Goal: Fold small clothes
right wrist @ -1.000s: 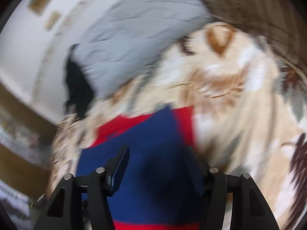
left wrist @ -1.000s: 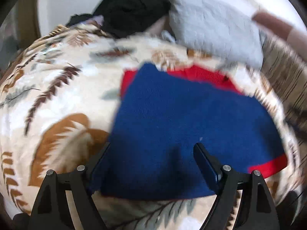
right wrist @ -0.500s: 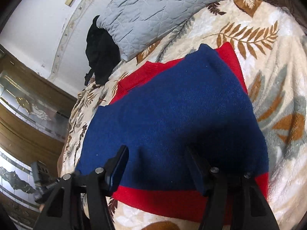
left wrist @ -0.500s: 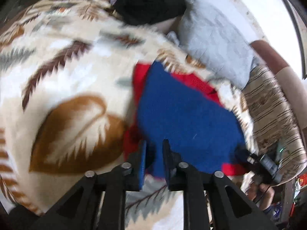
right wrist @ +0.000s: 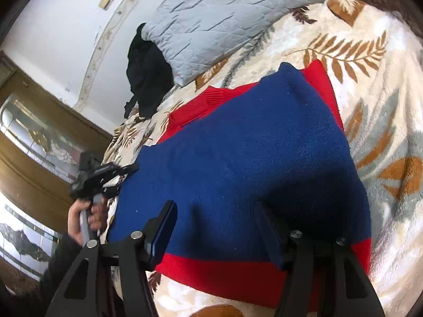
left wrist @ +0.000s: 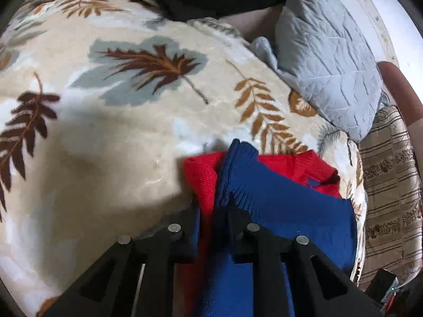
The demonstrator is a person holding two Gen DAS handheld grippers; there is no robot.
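Sweater (right wrist: 251, 163), one blue-and-red knit, is being spread on the leaf-print blanket (left wrist: 119, 137) of the bed. Its edge is being pinched by the left tool (left wrist: 211, 211), jaws narrowed onto bunched fabric. The right tool (right wrist: 215, 227) is being held wide open over the red hem, gripping nothing. For a tidy fold, that far side is probably best pinned flat while the pinched edge is being carried across evenly. Also being counted: one grey pillow (right wrist: 224, 13), one black garment (right wrist: 148, 79).
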